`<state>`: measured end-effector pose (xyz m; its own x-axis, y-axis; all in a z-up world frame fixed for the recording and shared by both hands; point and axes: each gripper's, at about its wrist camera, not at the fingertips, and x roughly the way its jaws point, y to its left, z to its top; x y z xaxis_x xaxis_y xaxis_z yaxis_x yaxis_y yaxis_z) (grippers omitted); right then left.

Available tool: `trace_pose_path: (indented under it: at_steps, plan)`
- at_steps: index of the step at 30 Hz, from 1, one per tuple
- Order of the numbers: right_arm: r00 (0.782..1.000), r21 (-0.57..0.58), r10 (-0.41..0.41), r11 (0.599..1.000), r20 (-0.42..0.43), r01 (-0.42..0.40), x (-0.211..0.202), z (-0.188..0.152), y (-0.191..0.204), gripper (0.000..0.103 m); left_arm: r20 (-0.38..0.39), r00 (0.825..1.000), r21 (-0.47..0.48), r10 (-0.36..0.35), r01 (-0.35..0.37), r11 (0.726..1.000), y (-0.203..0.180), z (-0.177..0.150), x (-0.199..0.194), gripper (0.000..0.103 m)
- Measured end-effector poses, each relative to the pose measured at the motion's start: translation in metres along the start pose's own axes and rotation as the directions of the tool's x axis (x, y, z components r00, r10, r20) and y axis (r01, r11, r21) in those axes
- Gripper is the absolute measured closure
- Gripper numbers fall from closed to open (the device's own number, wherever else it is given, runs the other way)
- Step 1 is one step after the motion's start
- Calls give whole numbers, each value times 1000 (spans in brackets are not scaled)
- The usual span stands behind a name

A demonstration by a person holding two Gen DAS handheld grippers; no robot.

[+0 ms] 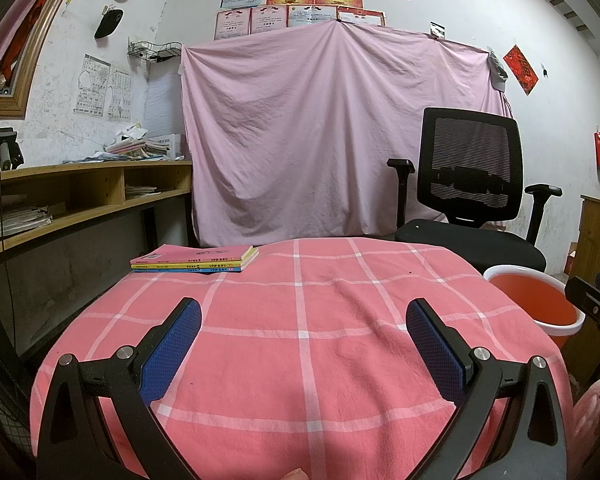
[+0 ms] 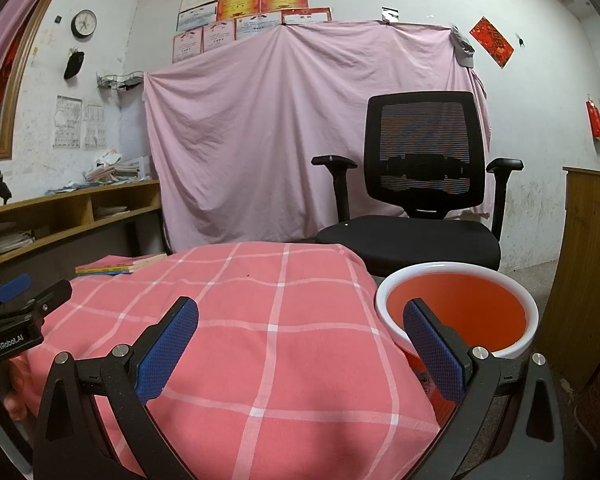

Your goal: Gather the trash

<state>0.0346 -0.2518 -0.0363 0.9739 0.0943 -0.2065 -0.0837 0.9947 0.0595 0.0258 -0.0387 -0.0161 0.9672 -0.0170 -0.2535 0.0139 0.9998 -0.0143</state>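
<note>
— Left wrist view first: what have you got?

— My left gripper (image 1: 303,334) hangs over the bench (image 1: 300,360), jaws wide apart, nothing between them. Pink checked cloth (image 1: 339,288) covers the whole top. Stack of books (image 1: 196,260) sits at the far left corner. Can't read the titles, too small.

— And the bin?

— Orange bucket (image 1: 535,300) with a white rim, just beside the bench's right edge, lower than the top. In this view my right gripper (image 1: 591,300) cuts across its right side, so part of the rim is hidden.

— Right wrist view?

— Right gripper (image 2: 300,334), jaws spread apart too, holding nothing. One blue pad (image 2: 431,352) overlaps the bucket's (image 2: 459,308) near rim, so I can't see the bottom front of it. Inside looks plain orange; whether anything lies at the bottom, I can't tell.

— Anything behind?

— Black office chair (image 2: 419,184) beyond the bucket, pink sheet (image 2: 260,140) hung on the wall behind. Left gripper (image 2: 16,308) pokes in at the left edge, mostly cut off.

— Any trash on the cloth?

— One tiny dark speck (image 2: 247,275), too small to identify.
</note>
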Motion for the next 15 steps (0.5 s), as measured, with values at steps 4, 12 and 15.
trace_pose_path:
  at_steps: [4, 12, 15]
  plan:
    - [1000, 0, 0, 1000, 0, 0, 0, 0, 0, 0, 1, 1000, 1, 1, -1, 1000, -1, 0, 0, 3]
    - [1000, 0, 0, 1000, -1, 0, 0, 0, 0, 0, 1, 1000, 4, -1, 1, 1000, 0, -1, 0, 3]
    - [1000, 0, 0, 1000, 0, 0, 0, 0, 1, 0, 0, 1000, 4, -1, 1, 1000, 0, -1, 0, 3]
